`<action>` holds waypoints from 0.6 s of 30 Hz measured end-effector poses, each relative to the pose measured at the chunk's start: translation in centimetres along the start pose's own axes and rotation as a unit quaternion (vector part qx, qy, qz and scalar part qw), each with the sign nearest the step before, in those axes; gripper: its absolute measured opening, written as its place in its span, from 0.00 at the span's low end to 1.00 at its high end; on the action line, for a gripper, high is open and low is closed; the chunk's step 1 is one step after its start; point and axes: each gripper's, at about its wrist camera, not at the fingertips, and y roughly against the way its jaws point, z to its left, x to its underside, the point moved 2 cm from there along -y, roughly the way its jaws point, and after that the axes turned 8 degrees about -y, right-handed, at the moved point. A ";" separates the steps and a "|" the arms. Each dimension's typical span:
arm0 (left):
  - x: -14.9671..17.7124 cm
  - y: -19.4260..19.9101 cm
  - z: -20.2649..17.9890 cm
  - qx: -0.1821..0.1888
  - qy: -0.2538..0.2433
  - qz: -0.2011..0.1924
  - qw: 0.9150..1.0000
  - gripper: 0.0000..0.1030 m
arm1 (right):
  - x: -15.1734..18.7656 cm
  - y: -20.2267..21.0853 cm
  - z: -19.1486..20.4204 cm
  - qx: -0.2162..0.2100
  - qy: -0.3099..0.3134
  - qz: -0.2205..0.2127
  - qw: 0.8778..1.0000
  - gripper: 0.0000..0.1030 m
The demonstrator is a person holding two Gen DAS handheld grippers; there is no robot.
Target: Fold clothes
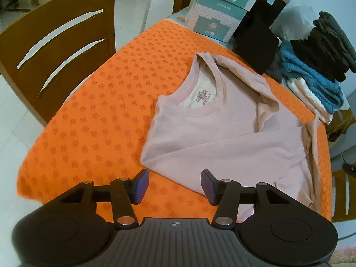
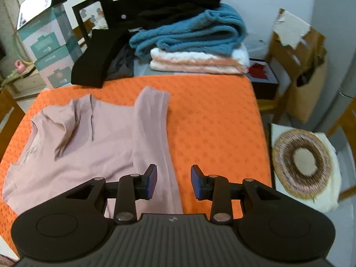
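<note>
A pale pink long-sleeved shirt (image 1: 222, 131) lies on the orange patterned tablecloth (image 1: 93, 111), neckline toward the far side, with sleeves folded in over its body. My left gripper (image 1: 174, 185) hangs above the shirt's near edge, open, with nothing between its blue pads. In the right wrist view the same shirt (image 2: 93, 151) fills the left half of the cloth (image 2: 211, 120), one sleeve lying along its right edge. My right gripper (image 2: 174, 182) hovers over that edge, open and empty.
A stack of folded clothes (image 2: 195, 37), blue knit over white and peach with dark items on top, sits at the far edge. Teal boxes (image 1: 220, 11) and a black box (image 1: 255, 37) stand beside it. A wooden chair (image 1: 57, 51) is at the left, a round woven mat (image 2: 302, 162) at the right.
</note>
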 end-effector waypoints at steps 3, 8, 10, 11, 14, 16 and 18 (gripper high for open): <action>0.8 0.3 -1.3 -0.011 0.000 -0.005 1.000 0.56 | -1.6 -1.9 -0.6 -0.013 0.004 -0.002 1.000 0.48; 2.2 0.7 -3.6 -0.038 -0.009 -0.017 0.999 0.60 | -3.7 -5.7 -1.0 -0.002 0.018 -0.006 1.000 0.86; 2.6 0.7 -4.4 -0.042 -0.005 -0.017 0.999 0.61 | -4.2 -6.8 -0.9 0.009 0.025 -0.005 1.000 0.94; 2.7 0.8 -4.7 -0.042 -0.004 -0.017 0.999 0.61 | -4.6 -7.3 -0.8 0.015 0.027 -0.004 1.000 0.99; 3.1 0.7 -5.9 -0.047 -0.010 -0.015 0.999 0.64 | -5.4 -8.1 -0.1 0.008 0.040 -0.003 0.999 1.00; 3.4 0.6 -6.5 -0.054 -0.016 -0.012 0.998 0.66 | -5.9 -8.7 0.5 0.002 0.061 0.008 0.998 1.00; 3.6 0.5 -6.8 -0.055 -0.017 -0.008 0.998 0.68 | -6.4 -9.6 1.1 0.003 0.079 0.034 0.996 1.00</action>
